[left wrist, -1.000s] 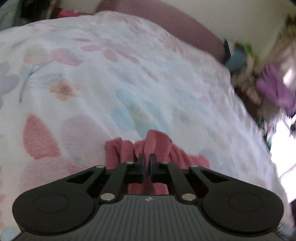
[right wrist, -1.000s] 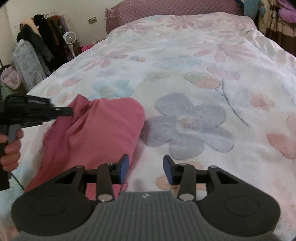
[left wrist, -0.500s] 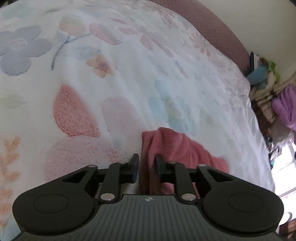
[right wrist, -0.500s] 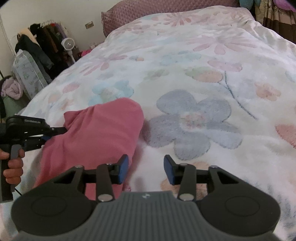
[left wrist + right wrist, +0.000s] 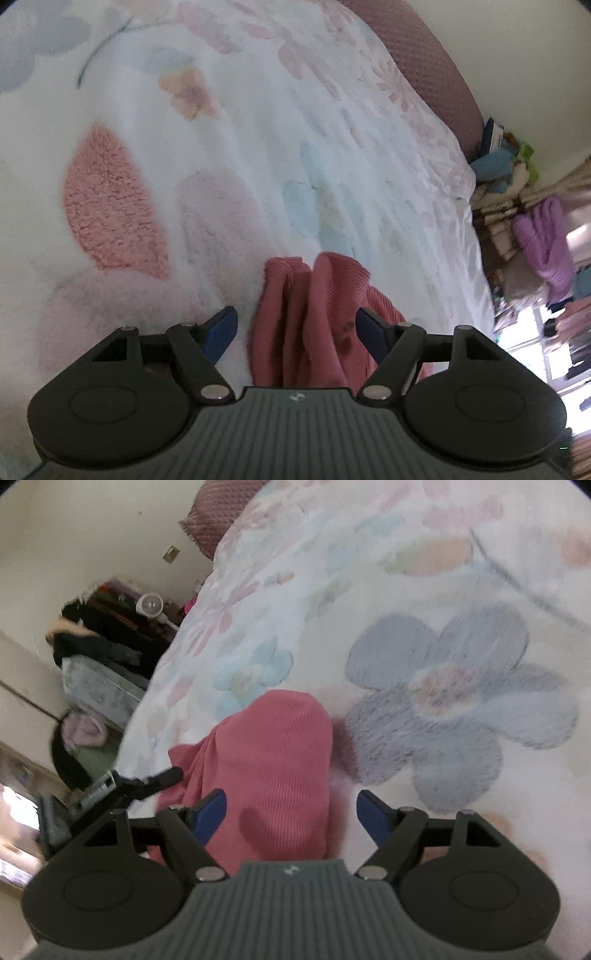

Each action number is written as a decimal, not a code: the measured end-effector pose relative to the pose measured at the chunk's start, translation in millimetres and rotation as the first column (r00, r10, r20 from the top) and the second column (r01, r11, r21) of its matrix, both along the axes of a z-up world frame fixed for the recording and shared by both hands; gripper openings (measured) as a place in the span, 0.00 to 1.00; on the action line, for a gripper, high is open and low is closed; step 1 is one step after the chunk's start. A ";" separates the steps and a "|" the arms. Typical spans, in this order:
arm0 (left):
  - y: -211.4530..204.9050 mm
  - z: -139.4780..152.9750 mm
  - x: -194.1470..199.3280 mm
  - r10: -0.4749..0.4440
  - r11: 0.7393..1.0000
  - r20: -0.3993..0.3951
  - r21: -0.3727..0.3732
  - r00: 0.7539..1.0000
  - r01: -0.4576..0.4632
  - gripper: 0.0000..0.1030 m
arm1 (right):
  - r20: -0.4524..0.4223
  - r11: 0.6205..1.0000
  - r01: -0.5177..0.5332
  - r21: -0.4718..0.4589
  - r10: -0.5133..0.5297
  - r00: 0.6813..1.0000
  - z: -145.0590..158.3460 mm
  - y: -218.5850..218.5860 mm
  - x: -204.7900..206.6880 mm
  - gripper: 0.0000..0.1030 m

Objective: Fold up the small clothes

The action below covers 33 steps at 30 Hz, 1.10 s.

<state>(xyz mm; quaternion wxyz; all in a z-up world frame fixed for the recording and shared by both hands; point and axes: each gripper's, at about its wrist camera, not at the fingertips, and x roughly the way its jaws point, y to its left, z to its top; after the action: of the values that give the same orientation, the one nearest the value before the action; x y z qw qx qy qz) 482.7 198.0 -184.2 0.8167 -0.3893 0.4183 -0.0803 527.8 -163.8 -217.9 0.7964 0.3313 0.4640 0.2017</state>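
Both tools stand spread. Left wrist view: the left tool (image 5: 297, 330) has just been opening, letting go of the pink garment (image 5: 314, 317), which lies bunched between its fingers on the bed (image 5: 229, 147). Right wrist view: the right tool (image 5: 291, 814), also just widened, straddles the garment's folded edge untouched. Judged next: regrip and fold again.

No readable text, labels, brand names or numbers in either wrist view; only a small pale emblem, too small to make out, on the ribbed grey body of the left gripper (image 5: 297, 328) and right gripper (image 5: 291, 814)
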 end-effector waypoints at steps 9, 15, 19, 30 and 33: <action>0.8 -17.0 24.0 -0.025 0.997 -0.025 -0.071 0.999 0.023 0.26 | -0.150 0.946 0.096 0.310 -0.051 0.987 -56.9 -7.4 46.0 0.49; -10.8 5.9 8.3 -0.021 1.000 0.056 0.010 0.998 0.020 0.19 | -0.035 0.975 -0.006 0.222 0.014 0.999 -31.5 1.4 43.7 0.29; -23.6 36.0 -9.2 -0.029 0.995 0.108 0.097 0.994 0.019 0.19 | 0.038 0.984 -0.036 0.172 0.030 0.999 -3.5 9.2 33.8 0.26; -64.6 138.5 -80.9 -0.087 0.963 0.264 0.268 0.961 0.014 0.18 | 0.193 0.991 -0.054 0.122 0.030 0.981 92.9 0.7 -30.3 0.26; -74.8 162.8 -105.2 -0.109 0.957 0.302 0.291 0.947 0.017 0.18 | 0.226 0.992 -0.056 0.113 0.029 0.974 120.0 -7.5 -59.8 0.25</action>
<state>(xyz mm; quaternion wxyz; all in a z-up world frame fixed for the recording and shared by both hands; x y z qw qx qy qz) 377.5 123.2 -21.4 0.9172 -0.2366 0.3024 -0.1066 468.0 -171.3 -98.0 0.8180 0.3432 0.3654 0.2822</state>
